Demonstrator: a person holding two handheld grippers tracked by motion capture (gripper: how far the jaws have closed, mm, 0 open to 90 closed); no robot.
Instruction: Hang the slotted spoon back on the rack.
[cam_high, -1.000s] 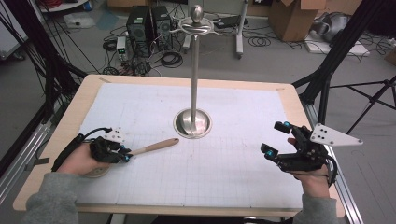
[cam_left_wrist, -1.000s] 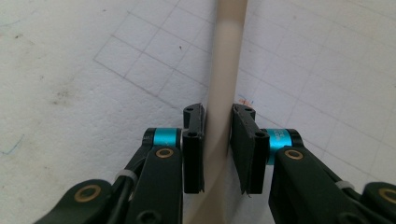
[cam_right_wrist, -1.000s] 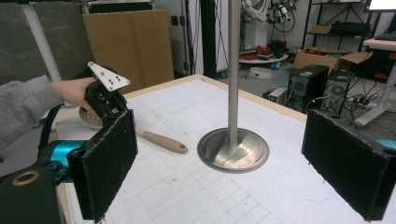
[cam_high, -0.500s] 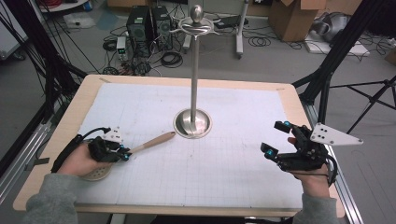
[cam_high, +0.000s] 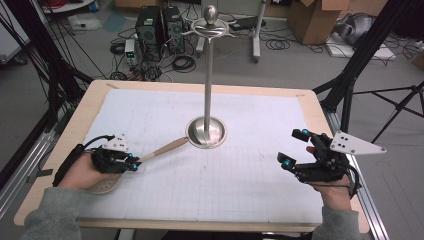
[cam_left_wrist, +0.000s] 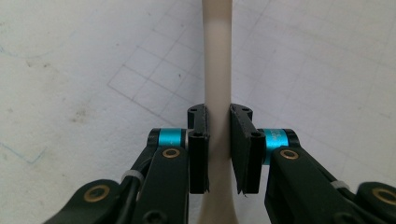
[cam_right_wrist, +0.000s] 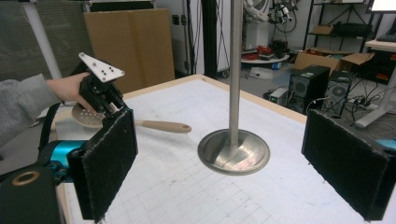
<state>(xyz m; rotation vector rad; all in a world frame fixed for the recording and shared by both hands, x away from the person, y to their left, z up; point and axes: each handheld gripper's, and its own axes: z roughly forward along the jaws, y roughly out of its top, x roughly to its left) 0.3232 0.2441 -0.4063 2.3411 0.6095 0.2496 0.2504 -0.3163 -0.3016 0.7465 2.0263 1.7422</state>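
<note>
Biggest thing here is the tabletop, pale wood with a white gridded sheet covering nearly all of it. Can't make out any printing or brand on the sheet, just the grid lines and a few smudges in the left gripper view.

Roughly mid-tabletop, a bit toward the far edge, stands a metal stand: a tall thin pole on a round shiny base, with a knob and curved hooks at the top. No label readable on it.

Behind the far edge, on the floor, there are black computer towers, loose cables and cardboard boxes; whatever is written on those is too small to read.

Left tongs sit near the left edge, toward the near corner, held by a hand in a grey sleeve. They're clamped on the handle of a wooden slotted spoon; the left gripper view shows both jaws pressed against the pale handle. The spoon's perforated bowl sits under the hand, and the handle tip points at the stand's base, ending just beside it; can't tell if they touch.

Right tongs are near the right edge, well apart from the stand, jaws spread wide and gripping nothing, with the grey three-cornered plate on top.
</note>
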